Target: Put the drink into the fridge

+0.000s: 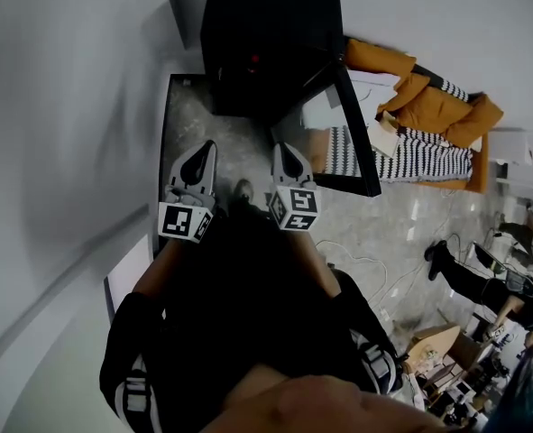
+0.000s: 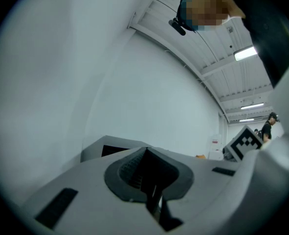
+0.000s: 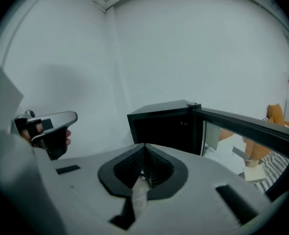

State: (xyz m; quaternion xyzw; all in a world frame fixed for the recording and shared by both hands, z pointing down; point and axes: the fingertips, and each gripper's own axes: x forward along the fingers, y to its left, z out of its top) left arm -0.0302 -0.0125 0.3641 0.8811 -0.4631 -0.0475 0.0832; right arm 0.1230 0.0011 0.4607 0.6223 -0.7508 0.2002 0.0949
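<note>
- Wall (image 1: 68, 106): plain white, hard along the left side. It closes off that flank, so there is no room to swing outward.
- Left claw (image 1: 208, 148): pressed together, with nothing between the pads. It is held low in front of the body, tip pointing toward the fridge, and its own view shows mostly blank wall.
- Right claw (image 1: 280, 148): pressed together and empty, just beside the left one and parallel to it.
- Drink: not in any view, neither carried, on the floor, nor visible inside the cabinet.
  - The kind of container cannot be told.
  - A full bottle or can would likely be fairly heavy for its size, stiff in the wall and smooth, possibly slick.
  - The mid-body is the safer place to grip, pads square on, kept upright.
- Fridge (image 1: 266, 43): small black cabinet standing on the floor (image 1: 383, 233), straight ahead of both claws. The interior is dark and its shelves cannot be made out.
- Door (image 1: 338, 142): glass panel in a black frame, swung open to the right.
  - Its lower corner juts out near the right claw.
  - This is the likeliest edge to catch, and an approach from the left of the opening looks freer.
- Cables (image 1: 356, 264): loose loops on the floor to the right, a trip risk.
- Sofa (image 1: 428, 106): orange with striped cloth, beyond the door and well apart.
- Cardboard box (image 1: 433, 341): sits among clutter at the far right, out of the working lane.
</note>
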